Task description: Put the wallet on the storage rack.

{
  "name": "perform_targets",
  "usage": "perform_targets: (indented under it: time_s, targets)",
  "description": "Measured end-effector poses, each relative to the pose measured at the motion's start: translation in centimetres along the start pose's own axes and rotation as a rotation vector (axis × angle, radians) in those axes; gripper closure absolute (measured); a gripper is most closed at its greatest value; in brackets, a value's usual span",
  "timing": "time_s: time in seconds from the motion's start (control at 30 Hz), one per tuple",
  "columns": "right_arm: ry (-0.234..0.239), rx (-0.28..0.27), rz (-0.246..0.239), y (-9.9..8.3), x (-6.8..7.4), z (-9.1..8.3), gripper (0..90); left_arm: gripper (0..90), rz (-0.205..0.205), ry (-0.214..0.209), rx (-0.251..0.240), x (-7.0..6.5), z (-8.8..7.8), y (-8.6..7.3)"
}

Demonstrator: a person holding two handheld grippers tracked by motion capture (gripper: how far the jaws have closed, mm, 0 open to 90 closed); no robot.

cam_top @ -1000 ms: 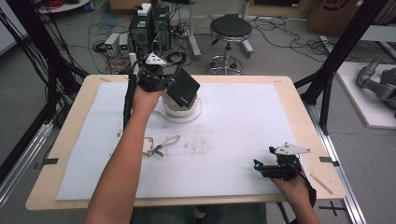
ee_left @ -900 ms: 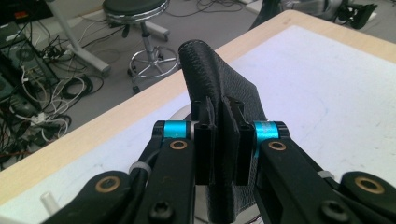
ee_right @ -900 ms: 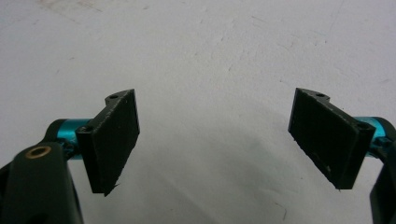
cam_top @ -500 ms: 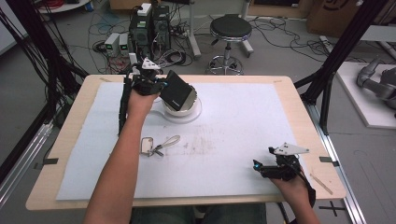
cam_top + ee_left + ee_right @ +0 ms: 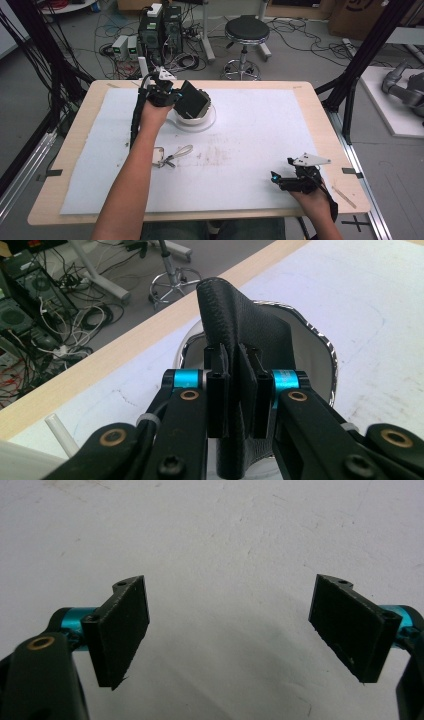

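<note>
My left gripper (image 5: 176, 98) is shut on a black leather wallet (image 5: 192, 100) and holds it on edge just above a white bowl (image 5: 209, 118) at the table's far middle. In the left gripper view the pads (image 5: 218, 385) pinch the wallet (image 5: 250, 325) from both sides, and the bowl's rim (image 5: 320, 345) curves behind it. My left gripper (image 5: 239, 365) points across the bowl toward the far edge. My right gripper (image 5: 277, 179) rests open near the front right corner. Between its pads (image 5: 125, 630) my right gripper (image 5: 235, 625) has nothing but the white mat.
A key ring with a clip (image 5: 170, 155) lies on the white mat (image 5: 260, 140) just right of the left forearm. Past the table's far edge stand a stool (image 5: 245, 32), computer boxes (image 5: 160, 25) and loose cables. Black frame posts rise at both sides.
The left gripper has brought the wallet a little lower and nearer, down toward the bowl, and tilted it. The right gripper has not moved.
</note>
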State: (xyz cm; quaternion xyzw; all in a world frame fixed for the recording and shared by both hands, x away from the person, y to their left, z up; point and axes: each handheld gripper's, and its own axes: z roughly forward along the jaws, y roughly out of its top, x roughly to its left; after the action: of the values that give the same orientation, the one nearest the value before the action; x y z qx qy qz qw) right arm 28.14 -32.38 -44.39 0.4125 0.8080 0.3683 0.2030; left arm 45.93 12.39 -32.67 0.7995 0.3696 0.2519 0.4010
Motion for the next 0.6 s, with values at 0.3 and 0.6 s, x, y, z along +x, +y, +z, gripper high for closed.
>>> perform_targets:
  time_s: [0.3, 0.6]
  targets:
    - [0.004, 0.003, -0.005, 0.1, 0.2, 0.1, 16.5, 80.7, -0.003, 0.002, 0.008, -0.5, 0.7, -0.2]
    - [0.005, 0.004, -0.007, 0.1, 0.2, 0.1, 16.5, 64.6, -0.008, 0.039, 0.009, -0.7, 1.2, -0.1]
